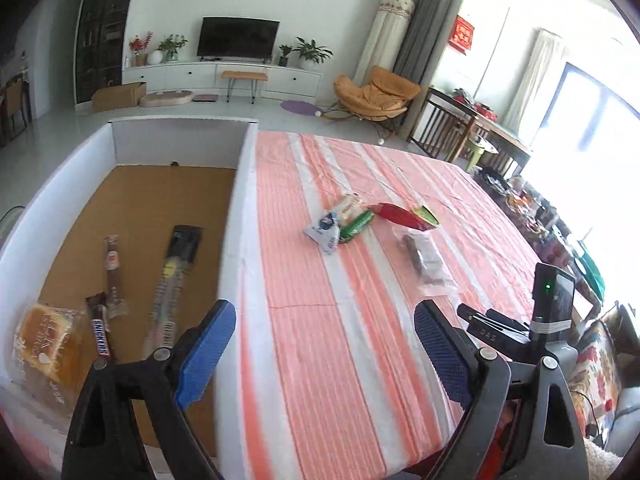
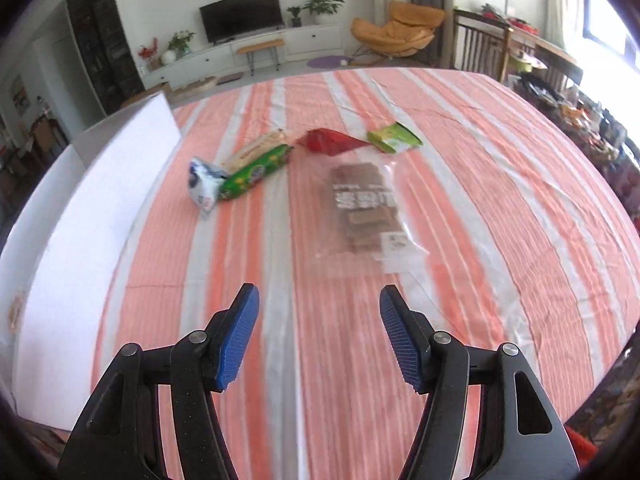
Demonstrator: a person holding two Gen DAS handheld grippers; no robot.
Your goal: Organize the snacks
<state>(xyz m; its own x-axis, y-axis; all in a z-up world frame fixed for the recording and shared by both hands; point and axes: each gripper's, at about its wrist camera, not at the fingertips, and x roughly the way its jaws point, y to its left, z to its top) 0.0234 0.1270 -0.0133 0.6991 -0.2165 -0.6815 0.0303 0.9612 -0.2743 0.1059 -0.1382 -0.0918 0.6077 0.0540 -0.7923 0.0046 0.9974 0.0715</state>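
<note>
A white-walled box (image 1: 240, 184) with a brown floor stands on the left of the striped table and holds several snacks: a bread pack (image 1: 48, 344), a Snickers bar (image 1: 100, 336), a brown stick pack (image 1: 113, 268) and a long clear pack (image 1: 172, 280). On the cloth lie a white-blue pouch (image 2: 204, 186), a green pack (image 2: 256, 172), a beige pack (image 2: 256, 148), a red pouch (image 2: 332, 142), a light green pouch (image 2: 394, 138) and a clear bag of brown wafers (image 2: 366, 204). My left gripper (image 1: 324, 344) hangs open astride the box's right wall. My right gripper (image 2: 319, 332) is open and empty, short of the wafer bag.
The box's white wall (image 2: 96, 216) borders the left of the right wrist view. The right gripper's body (image 1: 520, 328) shows at the lower right of the left wrist view. Cluttered items (image 1: 532, 216) line the table's far right side. A living room lies beyond.
</note>
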